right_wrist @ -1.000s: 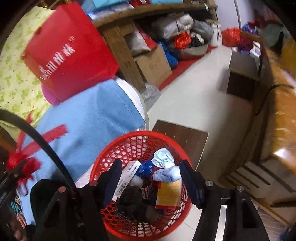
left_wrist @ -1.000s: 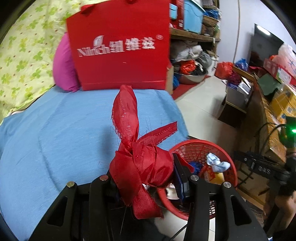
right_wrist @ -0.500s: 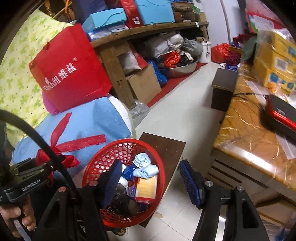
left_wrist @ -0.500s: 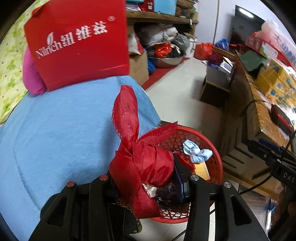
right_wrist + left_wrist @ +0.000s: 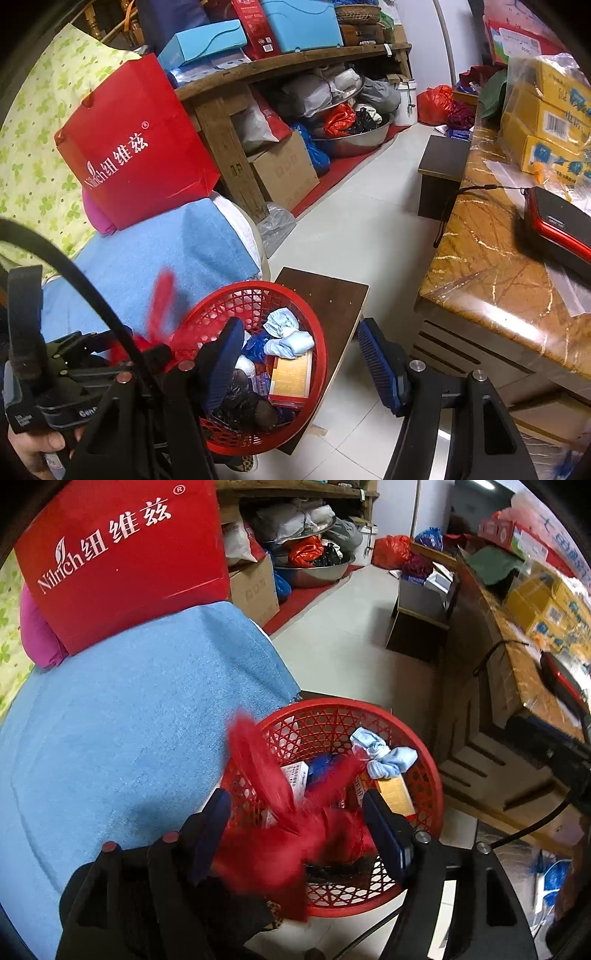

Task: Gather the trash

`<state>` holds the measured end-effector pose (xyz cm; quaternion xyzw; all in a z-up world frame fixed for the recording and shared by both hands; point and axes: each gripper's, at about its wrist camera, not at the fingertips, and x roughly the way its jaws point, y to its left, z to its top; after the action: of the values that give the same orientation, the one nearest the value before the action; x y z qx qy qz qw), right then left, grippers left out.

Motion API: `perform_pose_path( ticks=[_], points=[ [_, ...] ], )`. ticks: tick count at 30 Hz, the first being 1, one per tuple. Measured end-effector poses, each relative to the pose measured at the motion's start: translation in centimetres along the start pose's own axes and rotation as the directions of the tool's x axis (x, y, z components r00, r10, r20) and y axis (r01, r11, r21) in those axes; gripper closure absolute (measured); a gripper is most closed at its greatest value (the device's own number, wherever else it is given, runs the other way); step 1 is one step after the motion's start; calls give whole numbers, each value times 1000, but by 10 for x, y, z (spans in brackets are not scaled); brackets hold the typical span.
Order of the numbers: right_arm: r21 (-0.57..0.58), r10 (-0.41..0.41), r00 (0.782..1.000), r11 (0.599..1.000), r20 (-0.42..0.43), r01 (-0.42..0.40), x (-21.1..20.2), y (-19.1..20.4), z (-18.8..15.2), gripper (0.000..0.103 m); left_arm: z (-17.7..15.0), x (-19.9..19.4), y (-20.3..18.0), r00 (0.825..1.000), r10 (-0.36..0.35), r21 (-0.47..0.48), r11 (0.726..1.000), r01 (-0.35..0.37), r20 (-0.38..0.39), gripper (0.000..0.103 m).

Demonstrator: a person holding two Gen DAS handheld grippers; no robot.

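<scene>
The left gripper (image 5: 295, 834), clamped on the red ribbon (image 5: 291, 834) 1 second ago, now gapes wide; the blurred ribbon drops at the basket (image 5: 424, 768) rim. The right gripper (image 5: 299, 365) hangs wide, holding nothing; that piece looks collected.

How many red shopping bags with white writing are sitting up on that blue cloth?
1. The red shopping bag stands at the far end of the blue cloth, against a pink cushion. More could be hidden behind it or outside the frame.

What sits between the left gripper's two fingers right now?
A blurred red ribbon, between the open left gripper's fingers over the red basket; shown in the left wrist view.
</scene>
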<state>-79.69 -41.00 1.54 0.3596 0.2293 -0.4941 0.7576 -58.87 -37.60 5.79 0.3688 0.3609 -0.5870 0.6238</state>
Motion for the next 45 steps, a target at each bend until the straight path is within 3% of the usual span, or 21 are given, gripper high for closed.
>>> perform_pose_path(
  ticks=[8,11,17,27,30,45],
  points=[
    [16,-42,999,999,9,42,-8,1,-1,35,-9,-36,24,995,33,-41,999,-29,90,28],
    [-4,-61,998,998,5,61,-12,10,-4,34,-19,-56,36,989,57,-69,996,-48,138,24],
    [-31,-58,997,998,-48,57,-13,31,-20,32,-46,-88,60,979,50,-164,986,-17,198,21],
    [-96,-58,993,994,-102,48,-27,62,-52,29,-80,-112,74,970,71,-245,969,-12,232,16],
    [-115,-54,994,993,-98,42,-31,71,-56,29,-83,-118,78,966,86,-261,965,-19,245,10],
    [-141,-54,996,989,-76,42,-34,78,-61,28,-87,-115,76,969,93,-262,965,-30,230,9]
  ],
)
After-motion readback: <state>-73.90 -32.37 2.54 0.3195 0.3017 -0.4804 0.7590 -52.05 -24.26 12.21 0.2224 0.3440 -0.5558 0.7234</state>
